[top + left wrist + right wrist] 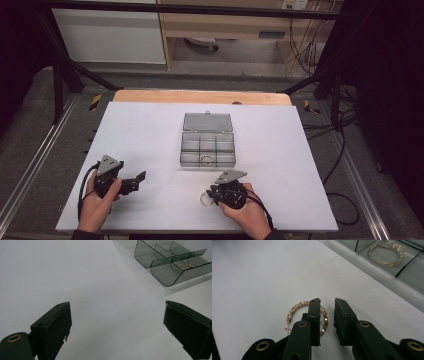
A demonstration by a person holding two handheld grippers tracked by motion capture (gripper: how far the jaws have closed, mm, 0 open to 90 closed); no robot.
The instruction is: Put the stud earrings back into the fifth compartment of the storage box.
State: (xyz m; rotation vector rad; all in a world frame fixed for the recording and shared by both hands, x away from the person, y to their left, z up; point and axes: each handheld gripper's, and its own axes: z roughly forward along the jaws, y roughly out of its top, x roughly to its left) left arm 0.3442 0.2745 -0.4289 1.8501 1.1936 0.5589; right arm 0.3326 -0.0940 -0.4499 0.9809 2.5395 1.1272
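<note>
While the right gripper [327, 302] leans over the white table [150, 150], a sparkly gold hoop earring [297, 308] lies flat under its left jaw, poking out toward ten o'clock. Those jaws stand narrow, holding nothing. The left gripper [117, 320] gapes wide.

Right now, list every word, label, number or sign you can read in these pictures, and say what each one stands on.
None can be read.
The clear box, the two gold hoops, the white table and both tools bear no text.
The small plate on the shelf and the wall socket behind the table are too small and blurred to read.
</note>
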